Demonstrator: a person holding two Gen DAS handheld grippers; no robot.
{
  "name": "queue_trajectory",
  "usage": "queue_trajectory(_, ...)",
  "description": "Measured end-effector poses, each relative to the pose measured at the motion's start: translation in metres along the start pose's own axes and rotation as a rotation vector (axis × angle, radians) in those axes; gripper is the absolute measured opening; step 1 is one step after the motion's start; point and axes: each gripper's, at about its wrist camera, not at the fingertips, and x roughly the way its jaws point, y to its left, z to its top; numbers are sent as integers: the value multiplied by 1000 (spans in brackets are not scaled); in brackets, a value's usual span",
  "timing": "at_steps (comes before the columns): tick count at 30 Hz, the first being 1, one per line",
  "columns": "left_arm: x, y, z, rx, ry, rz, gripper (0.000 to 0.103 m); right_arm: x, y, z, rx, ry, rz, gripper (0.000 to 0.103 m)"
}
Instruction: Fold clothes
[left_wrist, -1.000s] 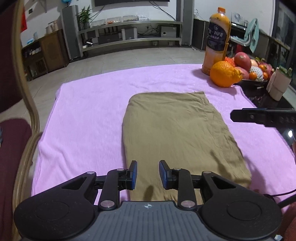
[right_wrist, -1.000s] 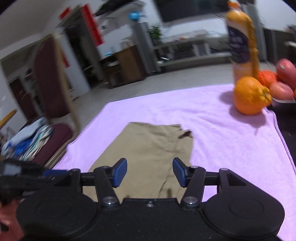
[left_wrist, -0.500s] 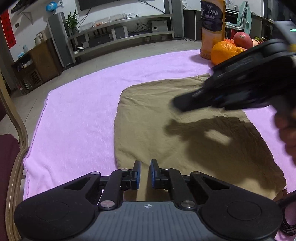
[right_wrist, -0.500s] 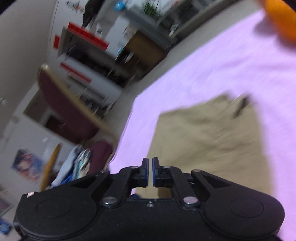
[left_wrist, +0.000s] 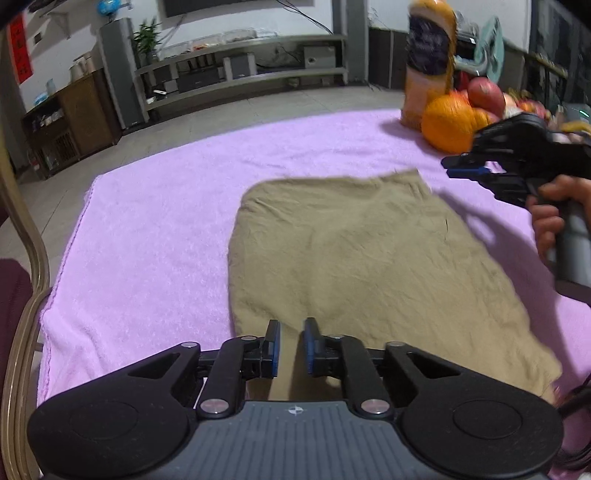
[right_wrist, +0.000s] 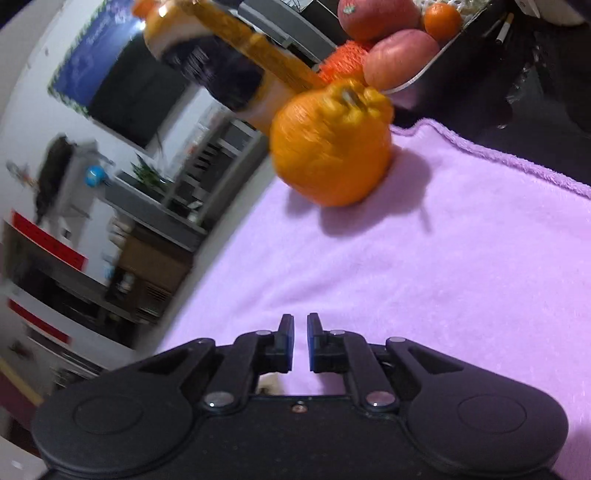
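Since half a second ago, the right gripper (left_wrist: 461, 168) has swung off the khaki garment (left_wrist: 369, 258) to its far right corner, and its camera now faces the big orange (right_wrist: 332, 147) rather than the cloth. Its blue pads stand a narrow slit apart with nothing between them. The left gripper (left_wrist: 290, 349) hangs over the garment's near edge, its pads slightly apart and also holding nothing.

That garment lies flat as a rough rectangle on the pink blanket (left_wrist: 155, 229), left edge rounded like a fold; whether further folds are due I cannot tell.

Risks, as I judge them: the right gripper is close to the orange and the juice bottle (left_wrist: 428, 74), so a careless sweep could knock either over. A one-layer pinch would drag the cloth askew.

At far right the fruit tray (right_wrist: 436, 62) holds apples and small oranges.
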Motion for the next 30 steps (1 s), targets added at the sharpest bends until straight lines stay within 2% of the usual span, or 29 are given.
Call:
queue_trajectory(1, -6, 2, 1, -22, -16, -15, 16, -7, 7, -1, -2, 15, 30, 14)
queue_trajectory(4, -25, -1, 1, -19, -76, -66, 16, -23, 41, -21, -121, 153, 105, 16)
queue_trajectory(5, -28, -8, -1, 9, -84, -78, 16, -28, 53, -30, -189, 198, 123, 16)
queue_trajectory(7, -29, -25, -9, 74, -81, -96, 16, -41, 78, -56, -397, 273, 134, 27)
queue_trajectory(9, -19, -43, -21, 143, -39, -107, 17, -52, 97, -86, -626, 330, 110, 32)
queue_trajectory(11, -14, -62, -33, 235, -31, -82, 17, -54, 99, -118, -834, 401, 76, 35)
queue_trajectory(12, -14, -71, -38, 291, -36, -61, 19, -54, 97, -132, -922, 450, 56, 35)
queue_trajectory(13, -14, -75, -41, 309, -28, -68, 21, -53, 93, -145, -988, 488, 28, 34)
queue_trajectory(14, -17, -74, -43, 296, -17, -82, 21, -58, 89, -154, -1025, 487, 5, 34)
queue_trajectory(19, -37, -61, -53, 178, 35, -153, 21, -96, 76, -149, -1005, 531, -59, 27)
queue_trajectory(22, -54, -54, -61, 141, 50, -177, 24, -113, 70, -137, -937, 523, -48, 28)
queue_trajectory(24, -60, -39, -56, 81, 25, -177, 25, -123, 67, -129, -904, 515, -28, 29)
queue_trajectory(26, -67, -22, -50, 17, -6, -174, 30, -128, 63, -115, -832, 477, 19, 34)
queue_trajectory(28, -73, -5, -44, -48, -36, -172, 36, -130, 57, -94, -697, 404, 68, 49)
queue_trajectory(30, -79, 11, -38, -112, -66, -170, 42, -130, 47, -73, -533, 332, 106, 52)
